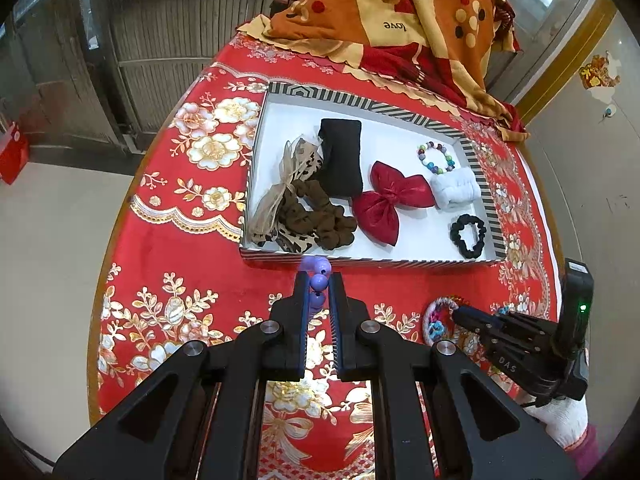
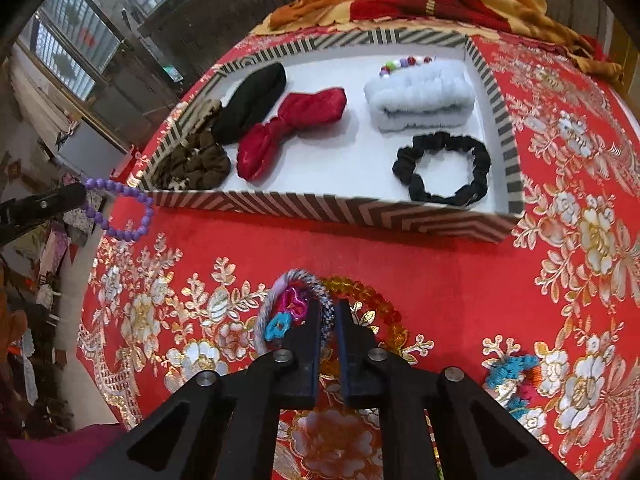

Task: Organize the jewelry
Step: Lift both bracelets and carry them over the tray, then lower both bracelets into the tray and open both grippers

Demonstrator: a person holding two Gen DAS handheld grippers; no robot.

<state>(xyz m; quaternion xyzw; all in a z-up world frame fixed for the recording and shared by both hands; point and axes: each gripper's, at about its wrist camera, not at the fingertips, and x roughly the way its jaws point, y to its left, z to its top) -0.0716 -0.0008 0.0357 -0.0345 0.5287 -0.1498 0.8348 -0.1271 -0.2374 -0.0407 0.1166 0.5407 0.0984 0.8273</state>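
Left gripper clamped on purple bead bracelet, hanging just before striped tray. Right gripper closed on braided hair tie with pink and blue charms, low over red floral tablecloth. In tray: red bow, black scrunchie, multicoloured bead bracelet.

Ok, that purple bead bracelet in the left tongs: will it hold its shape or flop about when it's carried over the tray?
Probably floppy: the purple bead bracelet hangs as a drooping loop from the left tongs, gripped on only a few beads. Being round and glossy, those beads may slip. It could swing and catch the striped tray rim.
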